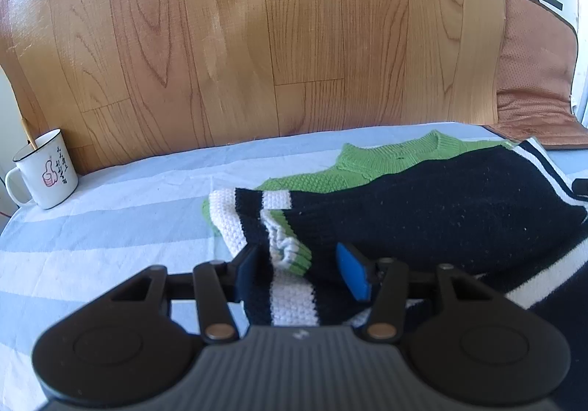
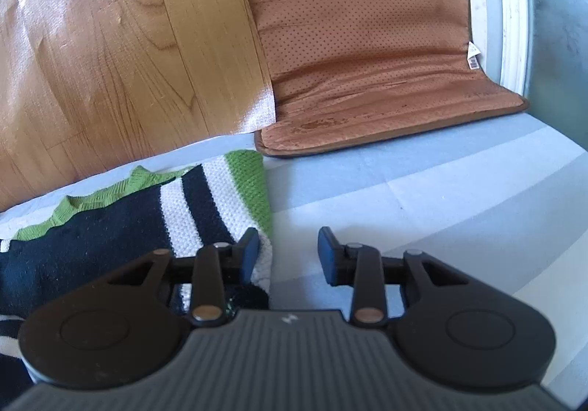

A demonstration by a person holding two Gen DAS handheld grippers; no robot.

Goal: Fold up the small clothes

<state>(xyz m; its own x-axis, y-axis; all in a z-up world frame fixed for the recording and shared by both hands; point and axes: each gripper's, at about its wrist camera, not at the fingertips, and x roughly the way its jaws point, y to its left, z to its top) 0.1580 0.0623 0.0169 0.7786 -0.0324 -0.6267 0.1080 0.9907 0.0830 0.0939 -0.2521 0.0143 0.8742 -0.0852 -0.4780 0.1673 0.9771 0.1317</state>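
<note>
A knitted sweater (image 1: 441, 212) in navy with white stripes and a green collar lies on the blue-and-white striped sheet (image 1: 110, 220). Its striped sleeve (image 1: 290, 293) runs up between the fingers of my left gripper (image 1: 299, 264) and fills the gap, bunched at the green cuff; the gripper is shut on it. In the right wrist view the sweater (image 2: 110, 227) lies to the left. My right gripper (image 2: 288, 249) sits at its right edge, jaws partly apart. The knit edge touches only the left finger (image 2: 250, 249); bare sheet (image 2: 422, 190) shows between the pads.
A white enamel mug (image 1: 44, 172) with a stick in it stands at the far left of the sheet. A wood-grain board (image 1: 257, 43) rises behind the bed. A brown perforated mat (image 2: 367, 43) leans at the back right.
</note>
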